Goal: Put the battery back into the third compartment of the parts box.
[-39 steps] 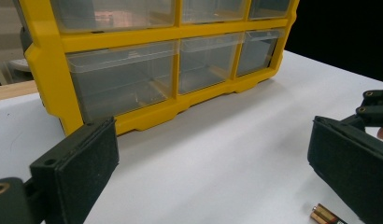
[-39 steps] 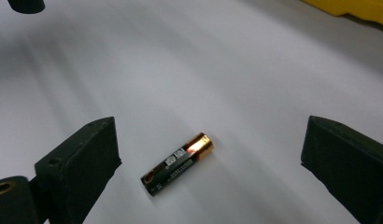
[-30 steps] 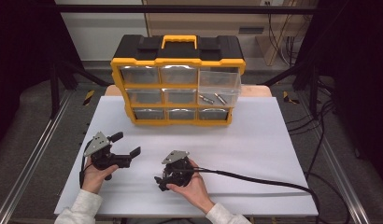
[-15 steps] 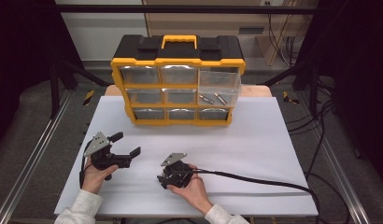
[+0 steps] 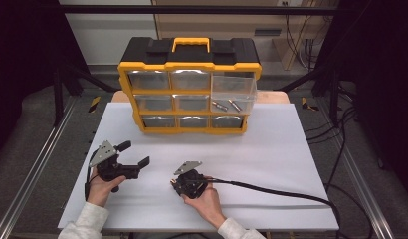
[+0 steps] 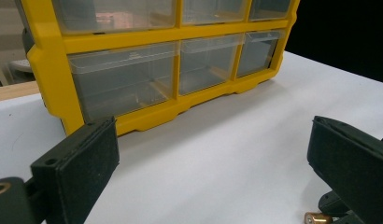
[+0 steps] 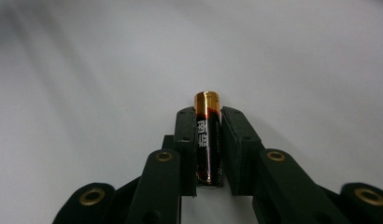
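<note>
1. In front of the yellow organizer (image 5: 189, 89), on the tabletop (image 5: 271, 149), my right gripper (image 7: 209, 140) has just closed its jaws on a battery (image 7: 207, 135).
2. Light, rigid, slick; gripped mid-body.
3. My left gripper (image 5: 135, 155) rests wide open.

A battery (image 7: 207, 135) lies on the table (image 5: 271, 159), before the drawer cabinet (image 5: 189, 84).

Both forearms come in from the near edge, each hand wrapped around its tongs. The left tongs (image 5: 135, 155) sit low over the desk, jaws spread wide with nothing between them. The right tongs (image 7: 209, 116) have just been closing and now clamp a battery (image 7: 207, 135) lengthwise between the pads, its gold tip poking out ahead.
</note>
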Motion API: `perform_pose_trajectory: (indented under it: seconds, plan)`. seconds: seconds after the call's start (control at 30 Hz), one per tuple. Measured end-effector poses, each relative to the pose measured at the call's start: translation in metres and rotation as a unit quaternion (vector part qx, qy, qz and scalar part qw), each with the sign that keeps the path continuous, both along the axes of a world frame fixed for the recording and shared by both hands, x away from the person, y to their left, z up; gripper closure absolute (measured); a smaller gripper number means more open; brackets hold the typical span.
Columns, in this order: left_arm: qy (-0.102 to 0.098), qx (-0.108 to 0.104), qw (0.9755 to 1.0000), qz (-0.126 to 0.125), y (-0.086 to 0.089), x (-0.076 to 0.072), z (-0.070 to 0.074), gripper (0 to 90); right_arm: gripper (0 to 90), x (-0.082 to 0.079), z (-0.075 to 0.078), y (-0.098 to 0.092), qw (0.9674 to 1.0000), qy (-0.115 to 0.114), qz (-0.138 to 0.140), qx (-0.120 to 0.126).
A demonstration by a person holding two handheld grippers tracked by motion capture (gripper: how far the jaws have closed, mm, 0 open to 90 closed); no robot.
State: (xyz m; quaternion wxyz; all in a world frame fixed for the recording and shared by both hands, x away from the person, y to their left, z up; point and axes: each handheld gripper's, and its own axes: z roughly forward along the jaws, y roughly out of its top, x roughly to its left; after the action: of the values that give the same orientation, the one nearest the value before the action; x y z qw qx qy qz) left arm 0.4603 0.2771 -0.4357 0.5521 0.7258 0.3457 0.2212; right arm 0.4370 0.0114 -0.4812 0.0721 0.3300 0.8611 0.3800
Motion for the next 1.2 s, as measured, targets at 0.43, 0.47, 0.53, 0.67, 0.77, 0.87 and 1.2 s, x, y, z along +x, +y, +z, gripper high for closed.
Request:
perform_pose_trajectory:
  seconds: [0.43,0.47,0.53,0.67,0.77,0.87,1.2]
  plan:
    - [0.000,0.000,1.0000,0.000,0.000,0.000,0.000,1.8,77.4,0.009,0.028,-0.027,0.9990,-0.020,-0.013,0.037]
    - [0.000,0.000,1.0000,0.000,0.000,0.000,0.000,1.8,77.4,0.010,0.031,-0.030,0.9988,-0.023,-0.015,0.039]
    - [0.000,0.000,1.0000,0.000,0.000,0.000,0.000,1.8,77.4,0.011,0.038,-0.036,0.9984,-0.033,-0.019,0.043]
    - [0.000,0.003,1.0000,-0.001,0.000,0.000,0.000,1.8,77.4,0.011,0.053,-0.046,0.9971,-0.049,-0.023,0.053]
    - [0.000,0.004,1.0000,-0.002,-0.001,0.000,0.000,1.8,77.3,0.010,0.065,-0.055,0.9960,-0.066,-0.024,0.054]
    - [0.000,0.004,1.0000,-0.001,-0.001,0.000,0.000,1.8,77.4,0.007,0.077,-0.063,0.9948,-0.081,-0.027,0.056]
    - [-0.001,0.004,1.0000,-0.001,-0.001,0.000,0.000,1.7,77.4,0.002,0.113,-0.091,0.9895,-0.117,-0.038,0.076]
